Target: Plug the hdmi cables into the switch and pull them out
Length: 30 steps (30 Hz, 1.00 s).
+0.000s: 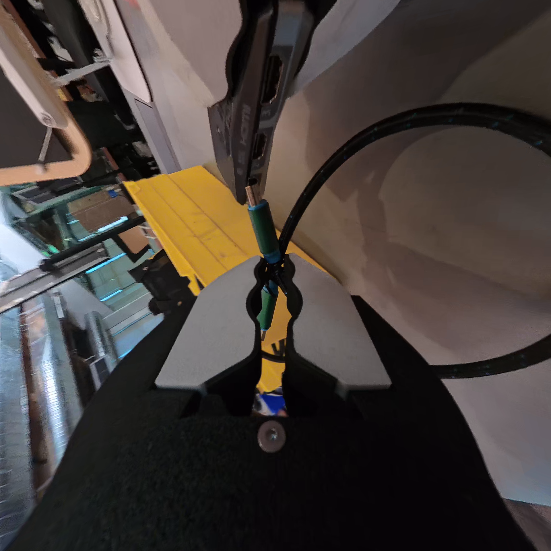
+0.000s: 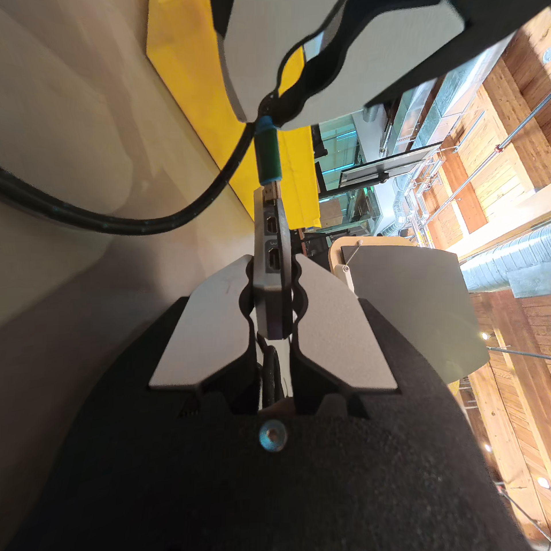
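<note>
My left gripper (image 1: pixel 274 262) is shut on the black braided HDMI cable (image 1: pixel 387 125), just behind its green plug (image 1: pixel 262 229). The plug's metal tip (image 1: pixel 253 195) sits at the mouth of the end port of the dark grey switch (image 1: pixel 244 134), with most of the metal showing. A second green plug (image 1: pixel 267 310) hangs between my left fingers. My right gripper (image 2: pixel 272 262) is shut on the switch (image 2: pixel 269 298) and holds it edge-on. Two free ports (image 2: pixel 272 256) face the camera. The green plug (image 2: pixel 268 158) and the left gripper (image 2: pixel 268 110) show beyond the switch.
A pale table top (image 2: pixel 74 149) with a yellow sheet (image 2: pixel 190 74) lies to the side of both grippers. The cable loops wide over the table (image 2: pixel 119 223). A chair with a black seat and wooden rim (image 2: pixel 402 298) stands nearby. Shelving and ducts show in the background. Spacing between my two grippers at the tips: around 8 centimeters.
</note>
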Each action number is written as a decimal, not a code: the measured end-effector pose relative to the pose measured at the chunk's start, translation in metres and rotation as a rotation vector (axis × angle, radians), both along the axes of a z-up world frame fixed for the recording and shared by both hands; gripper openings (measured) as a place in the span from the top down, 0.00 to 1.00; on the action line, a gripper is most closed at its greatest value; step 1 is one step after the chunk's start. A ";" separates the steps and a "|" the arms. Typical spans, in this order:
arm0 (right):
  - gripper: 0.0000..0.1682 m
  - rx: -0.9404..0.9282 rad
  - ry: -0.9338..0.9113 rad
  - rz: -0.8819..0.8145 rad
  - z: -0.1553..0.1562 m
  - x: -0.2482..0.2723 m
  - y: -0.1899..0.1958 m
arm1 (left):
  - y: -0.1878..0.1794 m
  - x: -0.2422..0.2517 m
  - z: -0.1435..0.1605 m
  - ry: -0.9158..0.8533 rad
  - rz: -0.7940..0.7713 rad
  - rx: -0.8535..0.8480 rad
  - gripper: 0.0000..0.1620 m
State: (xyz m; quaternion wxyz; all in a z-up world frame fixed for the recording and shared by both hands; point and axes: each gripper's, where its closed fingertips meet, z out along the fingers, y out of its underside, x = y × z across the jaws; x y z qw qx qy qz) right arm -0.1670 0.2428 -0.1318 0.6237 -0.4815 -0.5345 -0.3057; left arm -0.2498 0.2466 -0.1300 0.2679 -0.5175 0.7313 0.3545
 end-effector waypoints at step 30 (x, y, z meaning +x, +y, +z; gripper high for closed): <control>0.87 -0.042 0.022 0.010 -0.004 0.003 -0.003 | -0.121 -0.007 -0.054 -1.045 0.527 -1.389 0.89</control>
